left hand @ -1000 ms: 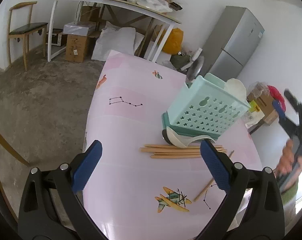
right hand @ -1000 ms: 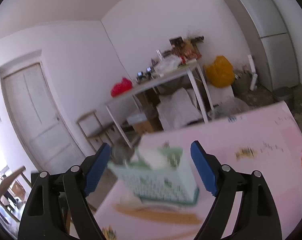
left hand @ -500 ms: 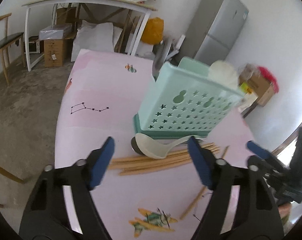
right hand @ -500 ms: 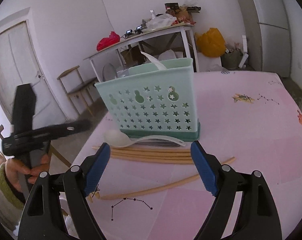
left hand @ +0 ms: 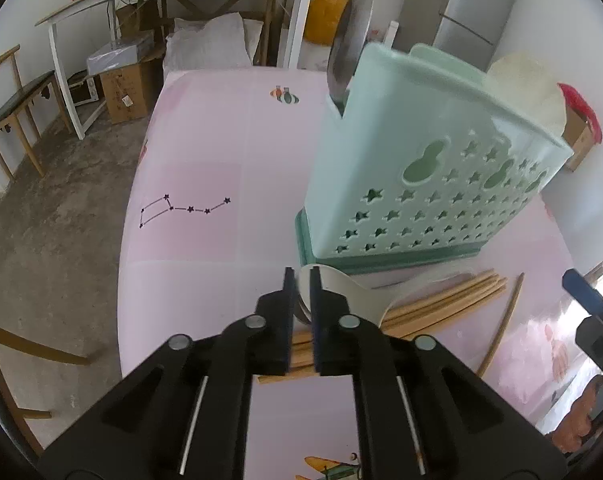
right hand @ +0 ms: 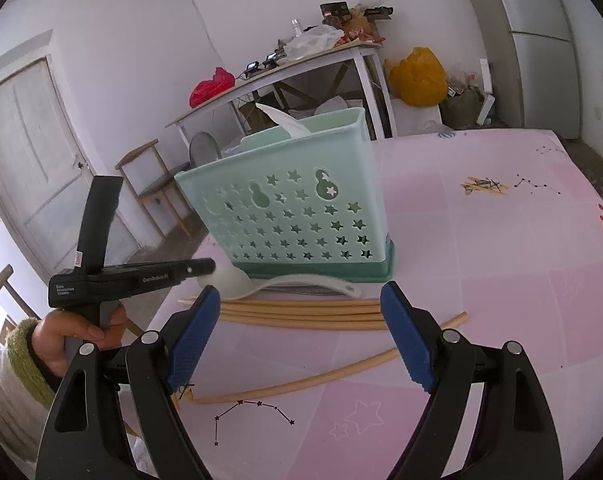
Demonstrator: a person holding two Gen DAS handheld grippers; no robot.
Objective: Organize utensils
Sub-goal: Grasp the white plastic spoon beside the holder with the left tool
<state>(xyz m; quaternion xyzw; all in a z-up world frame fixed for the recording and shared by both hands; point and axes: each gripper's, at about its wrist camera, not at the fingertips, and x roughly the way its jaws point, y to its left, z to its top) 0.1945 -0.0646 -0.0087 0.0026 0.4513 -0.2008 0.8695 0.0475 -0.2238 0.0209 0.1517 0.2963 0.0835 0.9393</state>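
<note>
My left gripper (left hand: 300,280), wide a second earlier, had clenched on the white spoon (left hand: 341,290) beside the caddy (left hand: 433,176); right gripper (right hand: 301,312) stayed released. Lifting was due next.

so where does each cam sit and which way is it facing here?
Left wrist: on the left gripper, angled down at the white spoon its jaws have shut on, green caddy behind; the right gripper shows at the right edge.
Right wrist: on the right gripper, open, facing the caddy and chopsticks across the table; the left gripper and hand show at left.
Shared: caddy, spoon, chopsticks, pink tablecloth.
</note>
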